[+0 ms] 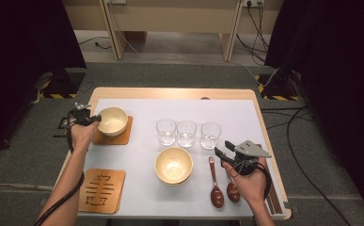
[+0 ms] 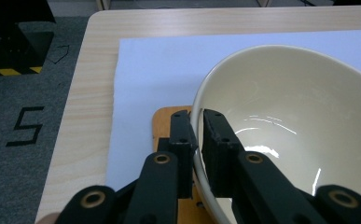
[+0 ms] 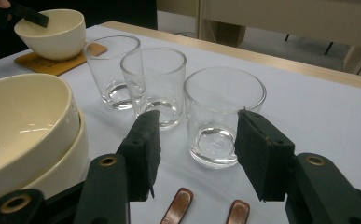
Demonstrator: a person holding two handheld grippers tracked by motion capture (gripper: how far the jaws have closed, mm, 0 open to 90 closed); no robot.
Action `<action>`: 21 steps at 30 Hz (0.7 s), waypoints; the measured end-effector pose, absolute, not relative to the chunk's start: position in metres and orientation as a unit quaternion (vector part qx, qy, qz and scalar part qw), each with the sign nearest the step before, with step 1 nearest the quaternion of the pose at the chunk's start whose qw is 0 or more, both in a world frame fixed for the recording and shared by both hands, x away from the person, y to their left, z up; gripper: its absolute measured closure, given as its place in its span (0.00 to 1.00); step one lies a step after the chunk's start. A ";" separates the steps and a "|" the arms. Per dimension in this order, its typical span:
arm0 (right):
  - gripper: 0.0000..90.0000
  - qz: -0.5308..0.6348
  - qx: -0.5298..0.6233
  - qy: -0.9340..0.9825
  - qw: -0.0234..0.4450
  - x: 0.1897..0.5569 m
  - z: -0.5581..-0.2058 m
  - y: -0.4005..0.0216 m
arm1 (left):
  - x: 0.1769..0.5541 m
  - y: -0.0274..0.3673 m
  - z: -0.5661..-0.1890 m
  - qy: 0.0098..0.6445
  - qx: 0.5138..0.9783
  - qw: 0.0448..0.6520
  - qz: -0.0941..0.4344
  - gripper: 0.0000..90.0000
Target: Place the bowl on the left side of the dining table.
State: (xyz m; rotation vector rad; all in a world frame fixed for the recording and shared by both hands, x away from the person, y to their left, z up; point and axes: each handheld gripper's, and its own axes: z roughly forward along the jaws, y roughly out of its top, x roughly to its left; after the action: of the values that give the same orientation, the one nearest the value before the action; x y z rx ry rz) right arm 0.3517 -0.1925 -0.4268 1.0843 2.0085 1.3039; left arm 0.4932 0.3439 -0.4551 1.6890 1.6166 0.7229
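Note:
A cream bowl (image 1: 113,121) sits on a wooden coaster (image 1: 123,136) at the table's left. My left gripper (image 1: 89,117) is shut on the bowl's near-left rim. In the left gripper view its jaws (image 2: 197,135) pinch the bowl's (image 2: 285,116) wall, one jaw inside and one outside, above the coaster (image 2: 164,119). My right gripper (image 1: 220,153) stands open just short of the rightmost of three empty glasses (image 1: 210,135). In the right gripper view that glass (image 3: 225,93) stands between and beyond the open jaws (image 3: 197,116), with nothing held.
Two stacked cream bowls (image 1: 173,165) sit at centre front, with two brown spoons (image 1: 216,186) to their right. A stack of carved wooden coasters (image 1: 102,190) lies front left. Dark chopsticks (image 1: 273,200) lie along the right edge. The other two glasses (image 1: 176,133) stand mid-table.

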 end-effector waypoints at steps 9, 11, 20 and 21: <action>0.55 0.473 0.407 0.741 0.247 0.354 -0.429 -0.196 | 0.496 0.348 -0.457 0.628 0.639 0.350 0.273 0.81; 0.55 0.471 0.410 0.741 0.246 0.355 -0.430 -0.197 | 0.495 0.349 -0.456 0.629 0.632 0.362 0.272 0.75; 0.55 0.467 0.422 0.740 0.238 0.358 -0.433 -0.200 | 0.485 0.345 -0.439 0.622 0.634 0.371 0.273 0.54; 0.55 0.466 0.423 0.740 0.238 0.358 -0.433 -0.200 | 0.485 0.345 -0.438 0.621 0.633 0.371 0.275 0.53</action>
State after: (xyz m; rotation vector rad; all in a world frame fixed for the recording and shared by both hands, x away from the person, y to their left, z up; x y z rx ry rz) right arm 0.3582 -0.2001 -0.4334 1.1585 2.0269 1.2761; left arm 0.4845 0.3450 -0.4378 1.6245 1.5929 0.7054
